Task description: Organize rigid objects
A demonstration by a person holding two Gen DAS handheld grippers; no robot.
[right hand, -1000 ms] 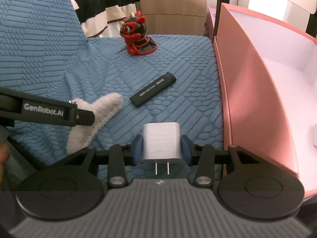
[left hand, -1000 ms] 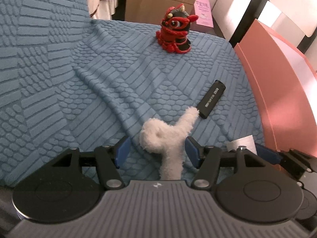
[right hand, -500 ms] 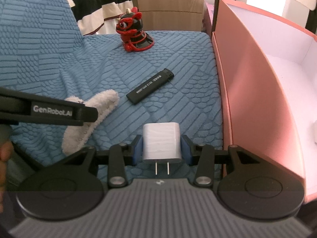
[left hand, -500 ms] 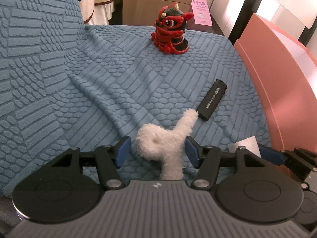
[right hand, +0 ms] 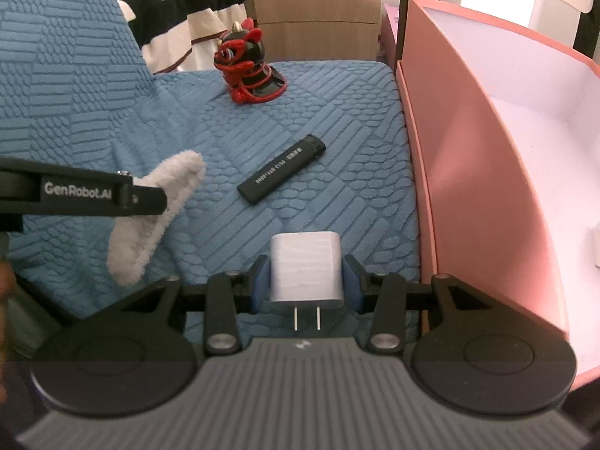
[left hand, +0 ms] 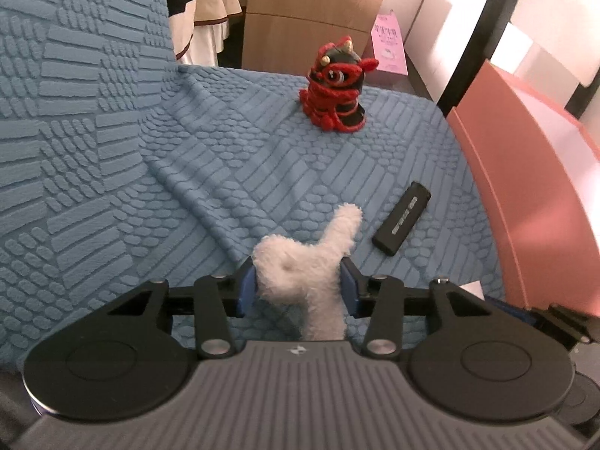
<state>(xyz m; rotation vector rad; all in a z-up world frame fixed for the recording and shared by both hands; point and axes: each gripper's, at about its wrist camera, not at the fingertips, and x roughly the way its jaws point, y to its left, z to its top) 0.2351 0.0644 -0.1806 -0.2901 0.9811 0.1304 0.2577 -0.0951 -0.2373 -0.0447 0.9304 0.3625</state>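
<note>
Both tongs were loaded: the right gripper (right hand: pixel 305 281) clamped a white charger (right hand: pixel 305 266), prongs toward the camera, at lower centre of the right view; the left gripper (left hand: pixel 298 288) pinched a fluffy white toy (left hand: pixel 307 262). One relation mattered: the pink box (right hand: pixel 468 157) filled the frame's right side, just beside the right gripper, likely its drop-off. Left lying, the black lighter (right hand: pixel 281 174) ran diagonally toward upper right.

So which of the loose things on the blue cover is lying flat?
The black lighter; the red dragon figurine stands upright behind it.
</note>
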